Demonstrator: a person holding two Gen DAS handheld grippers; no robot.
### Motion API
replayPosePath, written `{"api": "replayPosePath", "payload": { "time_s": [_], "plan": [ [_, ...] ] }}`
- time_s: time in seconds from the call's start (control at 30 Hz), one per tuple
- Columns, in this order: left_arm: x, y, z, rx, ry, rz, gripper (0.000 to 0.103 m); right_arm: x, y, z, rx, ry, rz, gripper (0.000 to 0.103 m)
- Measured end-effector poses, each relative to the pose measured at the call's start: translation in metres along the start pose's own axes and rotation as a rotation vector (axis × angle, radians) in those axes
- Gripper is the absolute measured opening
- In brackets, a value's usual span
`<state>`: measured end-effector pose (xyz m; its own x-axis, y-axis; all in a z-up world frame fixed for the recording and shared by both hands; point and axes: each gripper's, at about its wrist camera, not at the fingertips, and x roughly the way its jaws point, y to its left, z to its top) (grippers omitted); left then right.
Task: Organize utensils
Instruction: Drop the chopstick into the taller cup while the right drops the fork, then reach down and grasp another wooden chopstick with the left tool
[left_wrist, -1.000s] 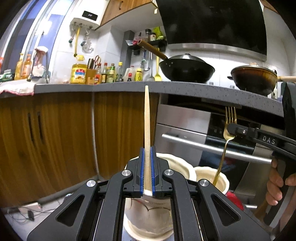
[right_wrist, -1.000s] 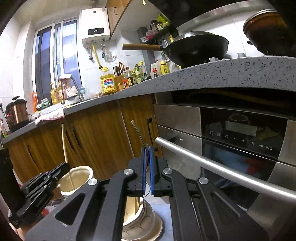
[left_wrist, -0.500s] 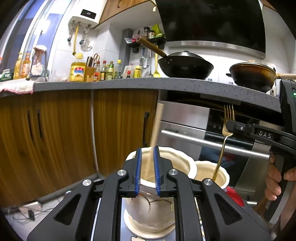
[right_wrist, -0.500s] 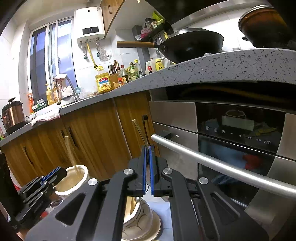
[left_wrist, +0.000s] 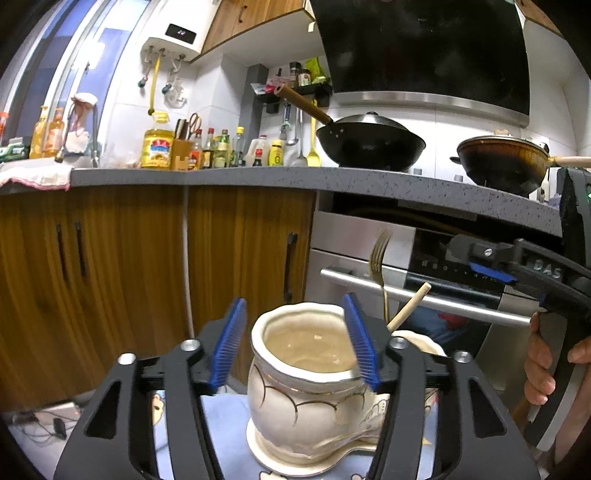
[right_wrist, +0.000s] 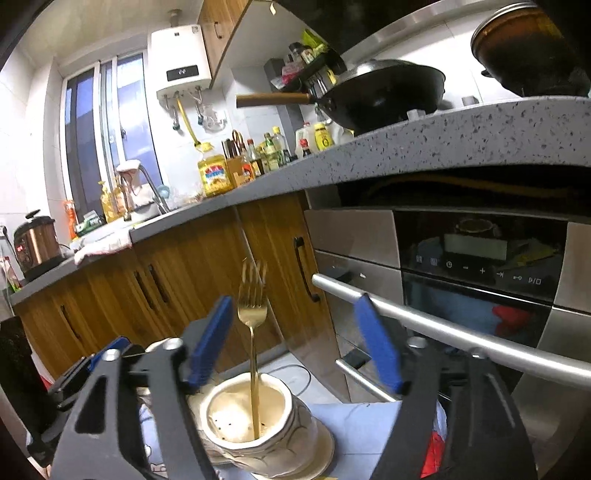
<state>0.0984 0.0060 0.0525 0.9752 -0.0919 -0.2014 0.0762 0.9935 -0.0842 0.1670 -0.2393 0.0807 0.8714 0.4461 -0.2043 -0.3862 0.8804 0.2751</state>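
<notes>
The left claw is spread wide and holds nothing, its blue pads standing on either side of the rim of a cream pot without touching it. The pot sits on a saucer on a blue cloth. Just right of it a wooden chopstick leans out at an angle. Its lower end is hidden behind the right-hand pad, so that view does not settle which pot it is in, though it probably leans on the near one's rim. Further right a gold fork stands tines up, slightly blurred, above a second cream pot that is mostly hidden. The right wrist view shows that pot clearly, with the fork upright inside and its handle reaching the bottom. The right claw is open just as wide around the fork, touches nothing and carries nothing. Both utensils in sight look sorted, one to each pot, and both claws are free. No other loose cutlery shows in either view, so whether anything is left to fetch cannot be told from here
</notes>
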Motion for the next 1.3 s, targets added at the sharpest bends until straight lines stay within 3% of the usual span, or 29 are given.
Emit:
{"api": "replayPosePath", "payload": {
  "time_s": [0.07, 0.13, 0.2, 0.3, 0.8, 1.3],
  "plan": [
    [-0.003, 0.002, 0.002, -0.006, -0.004, 0.005, 0.072, -0.007, 0.002, 0.002, -0.007, -0.015, 0.003, 0.092],
    [-0.006, 0.004, 0.003, -0.019, -0.004, 0.009, 0.081, -0.017, 0.003, 0.002, -0.017, -0.039, -0.006, 0.098],
    [-0.012, 0.009, 0.004, -0.041, -0.008, 0.012, 0.094, -0.024, 0.005, 0.003, -0.028, -0.047, -0.011, 0.098],
    [-0.021, 0.014, 0.005, -0.069, -0.002, 0.026, 0.097, -0.031, 0.006, 0.001, -0.026, -0.029, 0.001, 0.098],
    [-0.059, 0.024, -0.034, -0.045, 0.133, 0.082, 0.098, -0.048, -0.004, -0.051, -0.044, 0.126, -0.037, 0.098],
    [-0.064, 0.033, -0.069, -0.061, 0.286, 0.123, 0.098, -0.047, -0.016, -0.093, -0.032, 0.291, -0.031, 0.098]
  ]
}}
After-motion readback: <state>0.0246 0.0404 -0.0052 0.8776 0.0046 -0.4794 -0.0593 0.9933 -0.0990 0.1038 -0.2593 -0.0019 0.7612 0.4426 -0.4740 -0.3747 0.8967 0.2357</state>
